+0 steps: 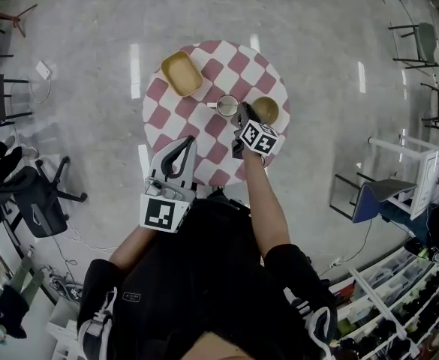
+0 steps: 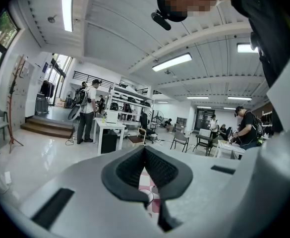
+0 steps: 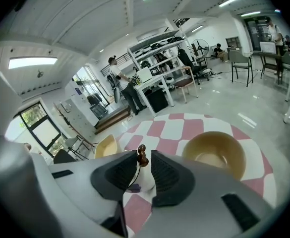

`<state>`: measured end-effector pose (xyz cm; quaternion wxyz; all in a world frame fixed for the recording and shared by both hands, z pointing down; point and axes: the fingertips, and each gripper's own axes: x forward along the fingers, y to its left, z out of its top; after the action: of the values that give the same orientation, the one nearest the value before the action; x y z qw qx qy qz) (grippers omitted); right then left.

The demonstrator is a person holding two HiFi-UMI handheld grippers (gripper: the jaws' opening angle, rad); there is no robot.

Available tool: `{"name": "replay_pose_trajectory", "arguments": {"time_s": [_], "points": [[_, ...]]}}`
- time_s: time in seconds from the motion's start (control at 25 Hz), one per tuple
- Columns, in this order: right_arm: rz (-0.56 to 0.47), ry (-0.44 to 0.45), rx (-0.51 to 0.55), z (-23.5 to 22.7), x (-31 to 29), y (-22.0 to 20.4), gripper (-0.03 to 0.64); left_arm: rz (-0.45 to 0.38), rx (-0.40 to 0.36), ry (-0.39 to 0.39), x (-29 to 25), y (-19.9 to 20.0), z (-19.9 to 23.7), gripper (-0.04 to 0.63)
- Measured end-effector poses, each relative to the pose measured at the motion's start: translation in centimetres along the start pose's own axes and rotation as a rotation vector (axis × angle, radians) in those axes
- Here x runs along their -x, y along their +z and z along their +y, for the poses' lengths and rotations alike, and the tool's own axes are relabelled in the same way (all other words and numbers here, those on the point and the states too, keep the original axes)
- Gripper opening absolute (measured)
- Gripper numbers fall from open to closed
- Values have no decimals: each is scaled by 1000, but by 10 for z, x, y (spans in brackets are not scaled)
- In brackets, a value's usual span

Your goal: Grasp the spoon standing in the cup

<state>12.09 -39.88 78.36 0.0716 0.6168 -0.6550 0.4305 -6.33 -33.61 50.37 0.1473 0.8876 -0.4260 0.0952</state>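
Note:
A white cup (image 1: pixel 227 105) stands near the middle of the round red-and-white checkered table (image 1: pixel 221 72). In the right gripper view the spoon's dark brown beaded handle (image 3: pixel 142 158) rises out of the cup (image 3: pixel 145 183). My right gripper (image 3: pixel 144 153) straddles the handle tip with its pads on either side and a narrow gap still showing, so it is open. In the head view that gripper (image 1: pixel 242 112) hangs just right of the cup. My left gripper (image 1: pixel 187 142) is held over the table's near edge, shut and empty, and it (image 2: pixel 145 150) points up toward the room.
A round tan bowl (image 1: pixel 265 110) sits right of the cup, close to the right gripper. A yellow rectangular dish (image 1: pixel 181 73) lies at the table's far left. Black chairs (image 1: pixel 35 193) stand on the floor to the left, and a blue chair (image 1: pixel 373 201) stands to the right.

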Motion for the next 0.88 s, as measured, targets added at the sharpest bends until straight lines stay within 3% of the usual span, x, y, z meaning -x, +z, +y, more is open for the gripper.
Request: {"name": "replay_pose_trajectory", "arguments": {"time_s": [0.68,0.88], "points": [[-90,82,1,5,42,17,66,-45,-21,42,35,4,-43,9],[-165,141,13,16,79,33,66,-127,-39,56,52,14,-64,9]]}}
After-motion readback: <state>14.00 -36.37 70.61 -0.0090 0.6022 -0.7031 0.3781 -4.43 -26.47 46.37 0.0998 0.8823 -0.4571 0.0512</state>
